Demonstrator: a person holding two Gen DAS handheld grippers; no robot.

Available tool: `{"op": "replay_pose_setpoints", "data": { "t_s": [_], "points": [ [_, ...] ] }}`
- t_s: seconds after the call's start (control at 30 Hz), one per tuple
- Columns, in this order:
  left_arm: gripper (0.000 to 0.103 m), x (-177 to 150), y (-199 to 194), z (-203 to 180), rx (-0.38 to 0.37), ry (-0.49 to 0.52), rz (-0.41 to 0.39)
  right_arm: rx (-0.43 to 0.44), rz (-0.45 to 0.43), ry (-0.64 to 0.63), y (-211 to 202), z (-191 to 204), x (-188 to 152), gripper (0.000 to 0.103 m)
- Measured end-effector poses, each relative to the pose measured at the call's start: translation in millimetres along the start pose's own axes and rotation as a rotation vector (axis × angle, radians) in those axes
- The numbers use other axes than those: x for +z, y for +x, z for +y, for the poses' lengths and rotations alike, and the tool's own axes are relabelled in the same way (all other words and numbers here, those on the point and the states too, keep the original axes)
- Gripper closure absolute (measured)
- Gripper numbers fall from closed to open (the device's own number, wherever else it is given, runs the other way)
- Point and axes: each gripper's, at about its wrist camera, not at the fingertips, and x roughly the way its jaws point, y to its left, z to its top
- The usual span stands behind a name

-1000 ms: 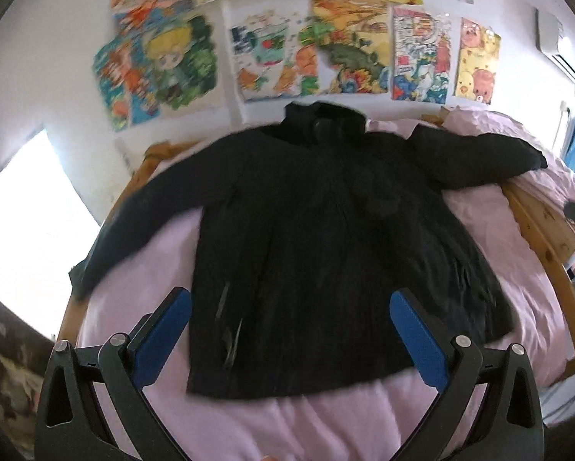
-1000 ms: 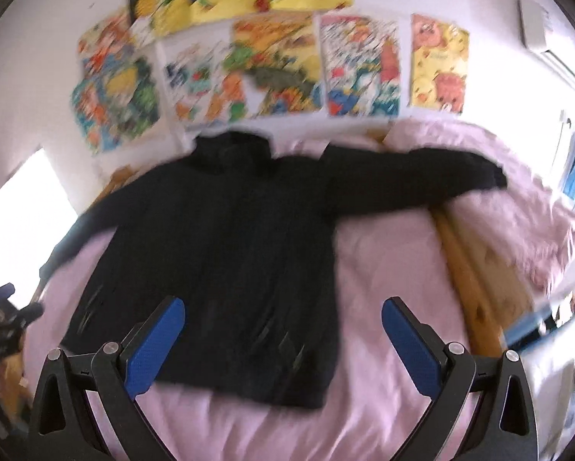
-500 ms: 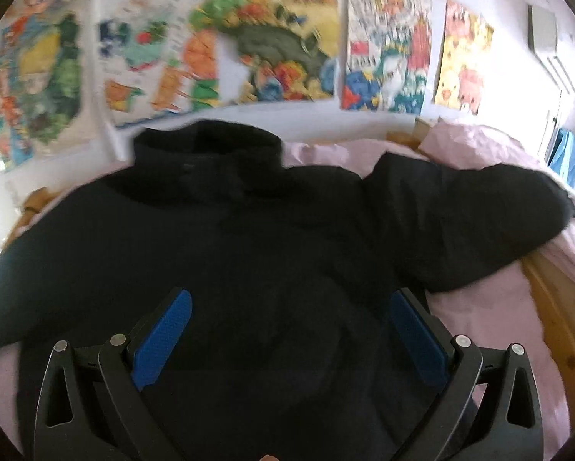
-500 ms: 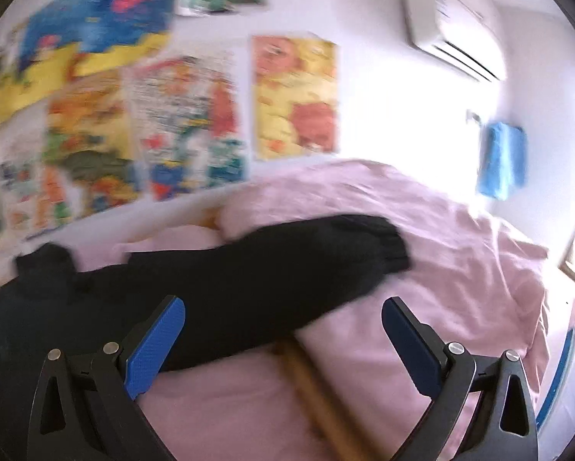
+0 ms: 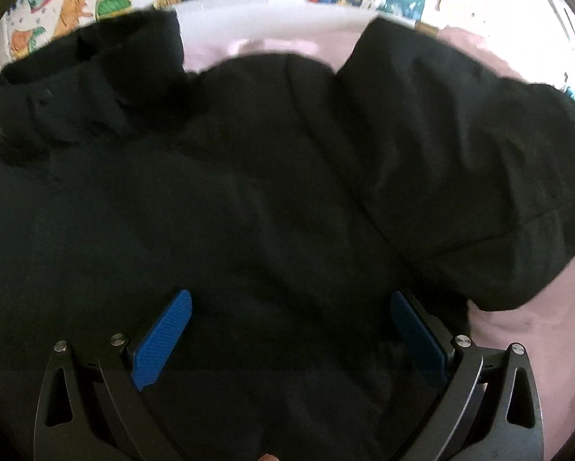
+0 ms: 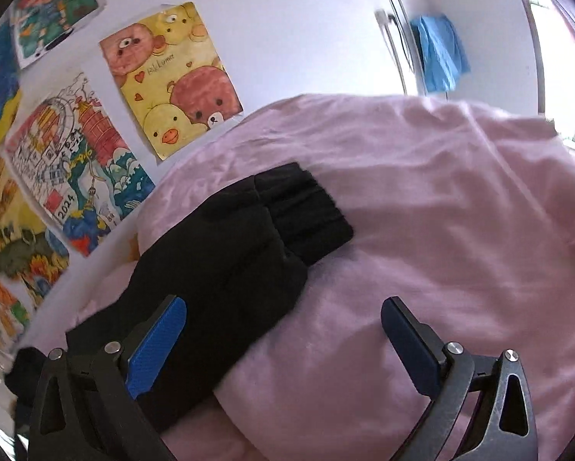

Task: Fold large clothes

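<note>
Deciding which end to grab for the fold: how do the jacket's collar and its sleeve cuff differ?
The collar is smooth, bulky and stands up near the wall; the cuff is ribbed, thin and lies flat on the pink bedding. Both are black and ungripped.

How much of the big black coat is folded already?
Nothing is folded. The black coat lies spread flat on the pink bedding, its sleeve stretched out. Both the left gripper and right gripper are open, holding nothing, the right beside the sleeve. Every fold is left.
</note>
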Motion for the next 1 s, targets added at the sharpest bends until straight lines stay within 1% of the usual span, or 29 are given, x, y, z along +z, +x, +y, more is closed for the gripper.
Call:
{"op": "replay_pose_setpoints", "data": {
  "t_s": [0.03,0.07,0.13,0.2,0.23,0.27,0.3,0.33,0.37,0.4,0.5,0.6,0.7,0.8,0.83,0.87,0.97,1.0],
  "points": [
    [0.001,0,3,1,0.003,0.002,0.000,0.003,0.006,-0.004,6,3,0,0.007],
    [0.001,-1,7,3,0.008,0.005,0.001,-0.005,0.007,-0.019,9,7,-1,0.011],
    [0.001,-2,14,6,0.013,0.007,0.005,-0.024,-0.005,-0.065,15,17,-4,0.021],
    [0.001,-4,21,9,0.019,0.013,0.008,-0.033,-0.014,-0.098,19,26,-6,0.050],
    [0.001,-5,23,10,0.022,0.016,0.010,-0.034,-0.018,-0.104,19,28,-6,0.054],
    [0.001,-5,25,13,0.022,0.017,0.012,-0.031,-0.025,-0.104,20,31,-7,0.062],
    [0.001,-6,24,16,0.018,0.014,0.011,-0.022,-0.037,-0.106,19,33,-8,0.072],
    [0.001,-5,23,18,0.013,0.010,0.010,-0.015,-0.053,-0.110,16,35,-8,0.077],
    [0.001,-5,21,22,0.001,0.002,0.007,-0.005,-0.072,-0.116,14,38,-8,0.085],
    [0.001,-5,18,28,-0.018,-0.011,0.004,0.010,-0.087,-0.119,10,40,-9,0.090],
    [0.001,-4,10,47,-0.049,-0.048,-0.008,0.071,-0.129,-0.125,-4,51,-9,0.093],
    [0.001,-4,-4,72,-0.073,-0.104,-0.018,0.158,-0.184,-0.163,-25,70,-10,0.094],
    [0.001,-4,-25,102,-0.090,-0.162,-0.032,0.259,-0.227,-0.218,-47,98,-15,0.094],
    [0.001,-11,-52,128,-0.098,-0.206,-0.051,0.355,-0.241,-0.275,-65,130,-25,0.094],
    [0.001,-15,-68,139,-0.098,-0.224,-0.056,0.383,-0.242,-0.291,-70,138,-29,0.094],
    [0.001,-8,-70,141,-0.097,-0.236,-0.061,0.422,-0.240,-0.315,-76,152,-35,0.094],
    [0.001,-20,-106,174,-0.119,-0.295,-0.083,0.518,-0.228,-0.380,-87,191,-52,0.094],
    [0.001,-25,-116,178,-0.130,-0.314,-0.091,0.543,-0.222,-0.400,-89,203,-58,0.094]
  ]
}}
